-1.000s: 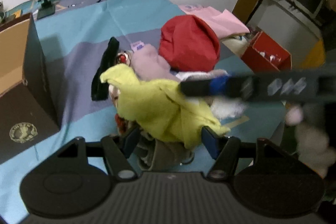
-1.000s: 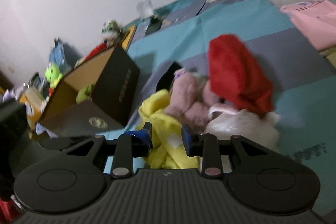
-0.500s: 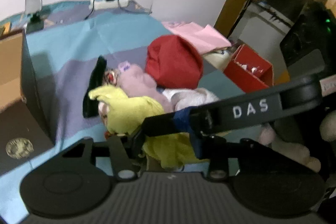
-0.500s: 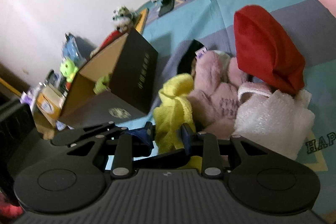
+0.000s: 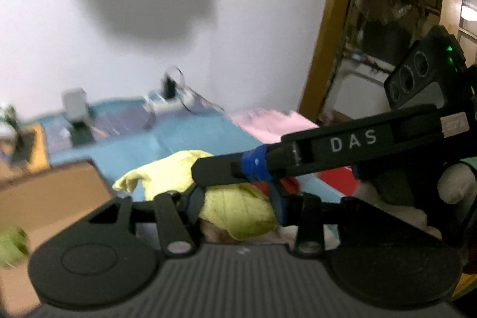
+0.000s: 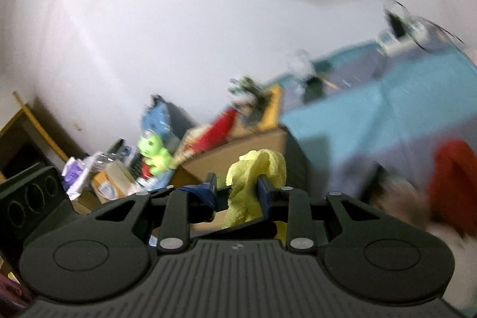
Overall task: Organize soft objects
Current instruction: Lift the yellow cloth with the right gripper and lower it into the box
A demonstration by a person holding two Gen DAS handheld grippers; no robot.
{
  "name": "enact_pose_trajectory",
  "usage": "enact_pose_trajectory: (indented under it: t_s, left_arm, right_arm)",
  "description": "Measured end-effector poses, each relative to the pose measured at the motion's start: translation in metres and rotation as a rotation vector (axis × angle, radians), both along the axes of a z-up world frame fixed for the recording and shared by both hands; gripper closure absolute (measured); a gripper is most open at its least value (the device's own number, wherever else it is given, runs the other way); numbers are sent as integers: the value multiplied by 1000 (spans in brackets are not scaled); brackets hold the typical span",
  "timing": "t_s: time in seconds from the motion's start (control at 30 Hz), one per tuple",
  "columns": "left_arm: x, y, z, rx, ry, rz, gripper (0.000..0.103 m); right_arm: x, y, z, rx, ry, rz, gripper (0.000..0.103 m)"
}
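Both grippers hold one yellow towel [image 5: 235, 204] up in the air. My left gripper [image 5: 235, 203] is shut on its lower part. My right gripper [image 6: 237, 192] is shut on another part of the yellow towel [image 6: 253, 172], which bunches above its fingers. The right gripper's finger [image 5: 298, 163], marked DAS, crosses the left wrist view just above the towel. The open cardboard box [image 5: 44, 198] lies at lower left; in the right wrist view the box [image 6: 232, 157] is just behind the towel. The red soft item [image 6: 453, 178] and a pale plush pile [image 6: 399, 198] lie blurred at right.
The blue striped cloth [image 5: 190, 139] covers the surface. A pink cloth [image 5: 271, 124] lies at its far right, a power strip [image 5: 167, 106] at the back by the white wall. A green frog toy [image 6: 152, 151] and clutter [image 6: 98, 175] sit left of the box.
Both grippers have lifted the yellow towel off the pile and swung left toward the cardboard box. The views now tilt up at the wall and are blurred by motion.
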State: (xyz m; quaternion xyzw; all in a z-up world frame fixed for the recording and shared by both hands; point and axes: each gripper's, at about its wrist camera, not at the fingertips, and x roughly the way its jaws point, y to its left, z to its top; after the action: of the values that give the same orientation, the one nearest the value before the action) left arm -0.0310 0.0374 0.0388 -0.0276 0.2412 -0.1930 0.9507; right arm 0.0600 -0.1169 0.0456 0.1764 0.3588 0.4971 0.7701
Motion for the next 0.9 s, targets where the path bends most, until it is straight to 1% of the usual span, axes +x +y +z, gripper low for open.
enact_pose_trajectory:
  t_s: [0.1,0.17,0.23,0.3,0.43,0.53,0.6,0.73,0.83,0.9]
  left_arm:
    - [-5,31,14,24,-47,57,62]
    - [-8,53,18,50,-62,97,62]
    - [-8,75,18,72,-65,137,62]
    - [-9,99,13,89,-47,171,62]
    - [-5,144,-9,131,25,239,62]
    - [1,173,-29,175,100,292,62]
    - [5,194,-44,176,157,321,62]
    - [2,221,-71,164,254,363,62]
    - [2,232,-86,190,300,391,62]
    - [5,239,-96,193,337,405,61]
  right_arm:
    - [4,33,12,45,-42,47,91]
    - [8,60,14,61,-54,74,91]
    - [8,87,12,75,-57,99,91]
    - [7,113,5,85,-39,125,91]
    - [-3,161,-21,94,28,186,91]
    - [-21,194,-37,69,38,226,91]
    - [-28,214,-51,44,61,241,91]
    - [-32,239,-77,9,164,272,91]
    - [-38,251,-88,-16,190,293,91]
    - [-40,258,-95,-40,216,304,91]
